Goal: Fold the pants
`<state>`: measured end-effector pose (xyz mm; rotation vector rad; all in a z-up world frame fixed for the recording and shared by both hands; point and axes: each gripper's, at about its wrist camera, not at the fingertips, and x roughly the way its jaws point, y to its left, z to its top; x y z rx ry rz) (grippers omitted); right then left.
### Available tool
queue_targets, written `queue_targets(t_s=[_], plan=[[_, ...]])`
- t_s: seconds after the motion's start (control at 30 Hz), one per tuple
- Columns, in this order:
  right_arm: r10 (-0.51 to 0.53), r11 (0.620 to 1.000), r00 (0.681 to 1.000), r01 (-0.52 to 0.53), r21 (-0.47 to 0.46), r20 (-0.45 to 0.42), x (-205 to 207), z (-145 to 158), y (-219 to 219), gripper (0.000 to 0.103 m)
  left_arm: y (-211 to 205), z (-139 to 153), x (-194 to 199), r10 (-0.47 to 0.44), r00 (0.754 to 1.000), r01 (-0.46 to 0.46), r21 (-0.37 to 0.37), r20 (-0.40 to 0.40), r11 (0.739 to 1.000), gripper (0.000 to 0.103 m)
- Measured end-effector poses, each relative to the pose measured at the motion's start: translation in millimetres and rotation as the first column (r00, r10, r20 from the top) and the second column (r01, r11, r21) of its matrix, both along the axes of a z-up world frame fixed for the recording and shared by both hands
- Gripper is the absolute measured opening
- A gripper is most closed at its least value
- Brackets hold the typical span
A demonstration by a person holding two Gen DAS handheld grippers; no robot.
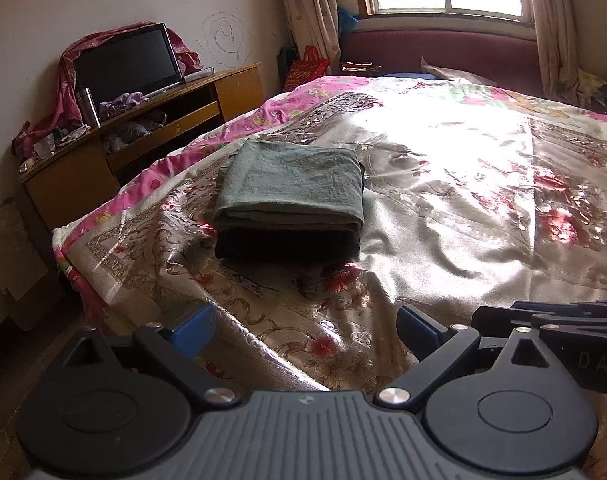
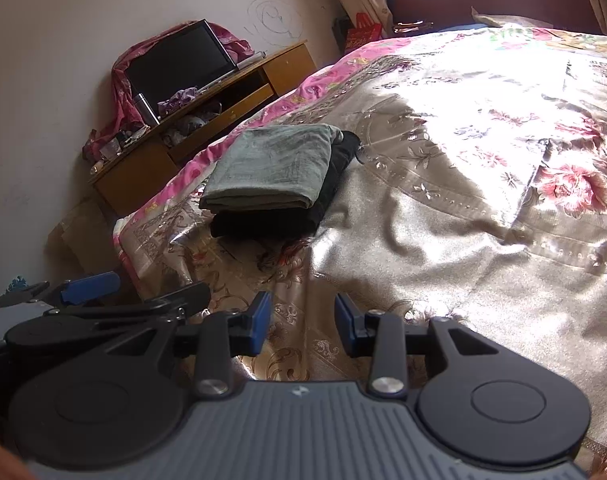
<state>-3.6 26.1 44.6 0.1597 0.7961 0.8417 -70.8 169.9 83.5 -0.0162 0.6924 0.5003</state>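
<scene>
Nearest, the left claw (image 1: 301,334) stands wide and empty above the bedspread (image 1: 443,240), and the right claw (image 2: 302,322) stands partly open, also holding nothing. Further off, near the bed's left edge, the grey-green pants (image 1: 291,184) lie folded into a neat rectangle atop a folded black garment (image 1: 287,246). The folding looks done; nothing unfolded shows.

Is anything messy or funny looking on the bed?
Not much. The grey-green folded pants lie neatly on the folded black pants, but a bit off to one side, so the black ones stick out along the right edge. The flowery bedspread is wrinkled. Both tongs are open and hold nothing.
</scene>
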Motion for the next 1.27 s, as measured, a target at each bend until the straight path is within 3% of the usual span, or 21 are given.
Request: queue_targets(t_s=[1.27], plan=[[0.012, 1.000, 1.000, -0.012, 0.016, -0.022, -6.6, -5.2, -6.9, 0.038, -4.4, -3.3, -6.5, 0.018, 1.000, -0.018, -0.003, -0.011, 1.000, 0.103]])
